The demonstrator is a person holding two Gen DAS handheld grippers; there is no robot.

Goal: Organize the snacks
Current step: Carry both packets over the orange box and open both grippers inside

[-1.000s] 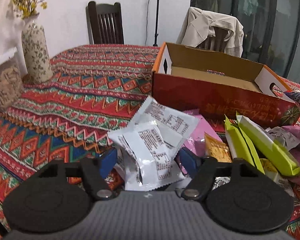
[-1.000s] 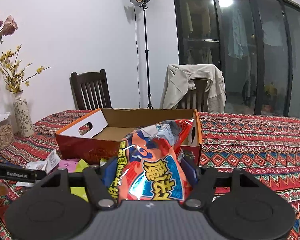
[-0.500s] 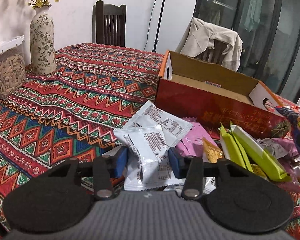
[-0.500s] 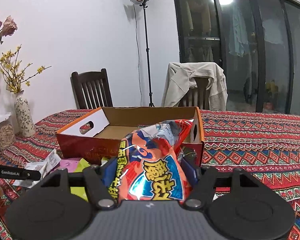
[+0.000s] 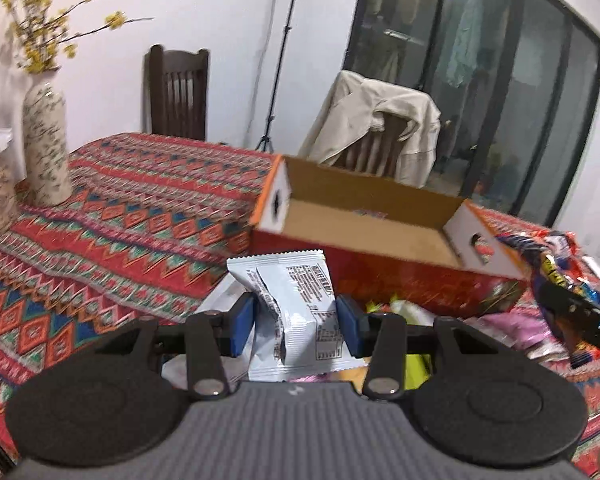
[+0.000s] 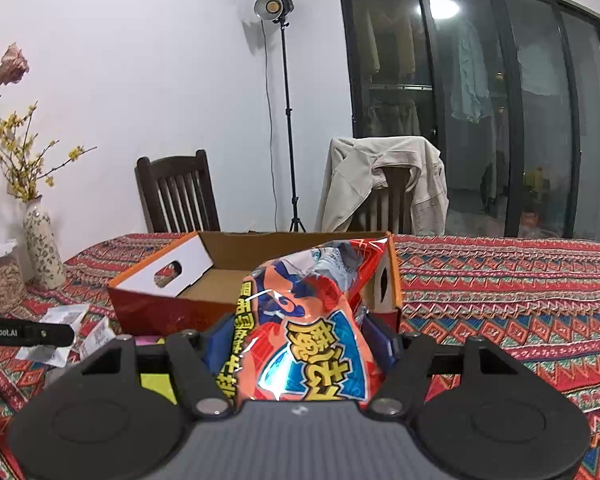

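Observation:
My left gripper [image 5: 296, 324] is shut on a white snack packet [image 5: 296, 312] and holds it up in front of the open red cardboard box [image 5: 380, 276]. My right gripper [image 6: 300, 340] is shut on a red and blue snack bag [image 6: 312, 320], held near the box [image 6: 172, 312] at its right end. The right gripper with its bag [image 5: 560, 280] shows at the right edge of the left wrist view. The left gripper and its packet [image 6: 56, 316] show at the left of the right wrist view. Loose snacks [image 5: 412, 312] lie in front of the box.
A patterned red tablecloth [image 5: 140, 216] covers the table. A flowered vase [image 5: 46, 140] and a jar of grains [image 6: 4, 280] stand at the left. Two chairs, one with a beige jacket [image 6: 384, 176], and a light stand [image 6: 280, 120] are behind the table.
My left gripper closed on the white packet and lifted it off the pile toward the box. My right gripper held its bag and barely moved.

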